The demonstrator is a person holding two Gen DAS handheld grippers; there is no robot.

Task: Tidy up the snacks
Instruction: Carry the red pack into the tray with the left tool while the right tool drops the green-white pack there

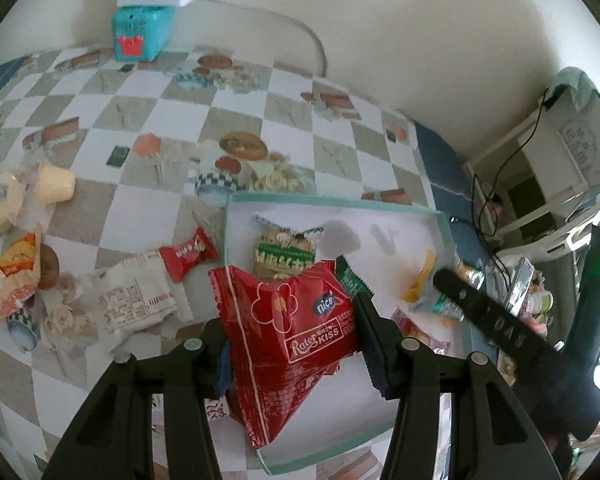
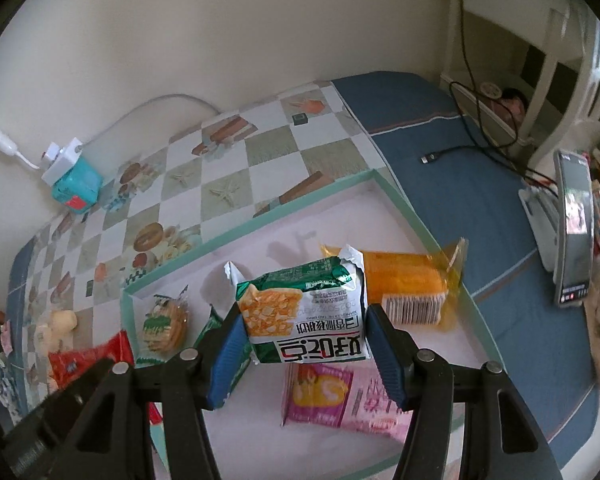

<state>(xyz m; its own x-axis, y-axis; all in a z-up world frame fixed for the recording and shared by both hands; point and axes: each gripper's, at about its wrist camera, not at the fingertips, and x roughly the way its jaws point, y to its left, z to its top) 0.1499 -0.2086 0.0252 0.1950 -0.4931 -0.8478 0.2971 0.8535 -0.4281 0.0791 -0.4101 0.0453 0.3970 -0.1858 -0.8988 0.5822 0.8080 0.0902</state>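
My left gripper [image 1: 290, 330] is shut on a red Rater Kiss snack pack [image 1: 288, 336], held above the near left part of the white tray [image 1: 380, 216] with teal rim. My right gripper [image 2: 306, 338] is shut on a green and white snack pack [image 2: 308, 312], held above the same tray [image 2: 260, 220]. In the tray lie a green cracker pack [image 1: 282, 252], an orange pack [image 2: 412, 284], a pink pack [image 2: 336, 396] and a dark green pack [image 2: 216, 328]. The right gripper's arm [image 1: 492, 320] shows in the left wrist view.
On the checkered tablecloth left of the tray lie a small red candy pack [image 1: 188, 254], a white wrapper [image 1: 136, 300], yellow cakes [image 1: 28, 194] and an orange bag [image 1: 14, 276]. A teal box with a power strip [image 1: 142, 32] stands at the wall. A phone on a stand [image 2: 576, 224] is at right.
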